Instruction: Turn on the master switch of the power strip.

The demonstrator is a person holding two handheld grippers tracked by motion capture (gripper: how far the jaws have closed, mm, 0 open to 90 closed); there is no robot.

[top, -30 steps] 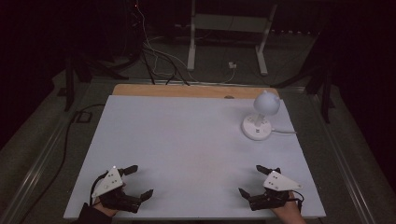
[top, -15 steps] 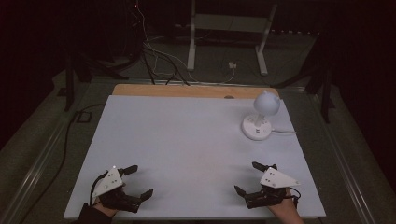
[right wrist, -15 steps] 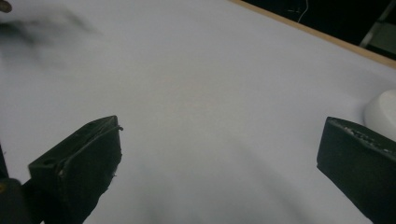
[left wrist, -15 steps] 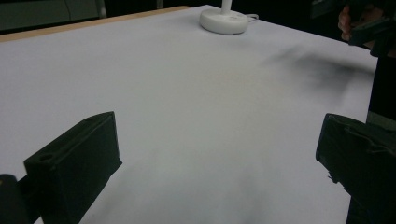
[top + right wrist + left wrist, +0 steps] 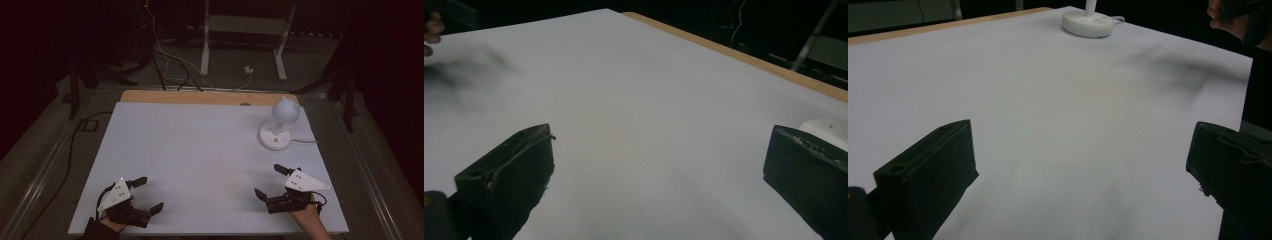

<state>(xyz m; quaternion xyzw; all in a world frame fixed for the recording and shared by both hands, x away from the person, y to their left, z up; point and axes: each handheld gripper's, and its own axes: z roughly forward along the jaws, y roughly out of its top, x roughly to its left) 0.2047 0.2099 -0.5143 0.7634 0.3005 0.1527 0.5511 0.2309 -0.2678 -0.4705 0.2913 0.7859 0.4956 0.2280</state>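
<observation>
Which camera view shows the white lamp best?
The high view: the whole lamp stands there, round head over round base. The left gripper view gives its base and stem foot; the right gripper view, a sliver of base behind a finger.

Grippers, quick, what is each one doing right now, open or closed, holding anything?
Left gripper: open, fingers wide apart, holding nothing, low over the white table.
Right gripper: open, fingers wide apart, holding nothing, nearer the white lamp.

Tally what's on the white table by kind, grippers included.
Lamp: 1 (white, round head, round base, far right of the table)
Grippers: 2, left gripper and right gripper, both open, holding nothing
Total: 3
</observation>
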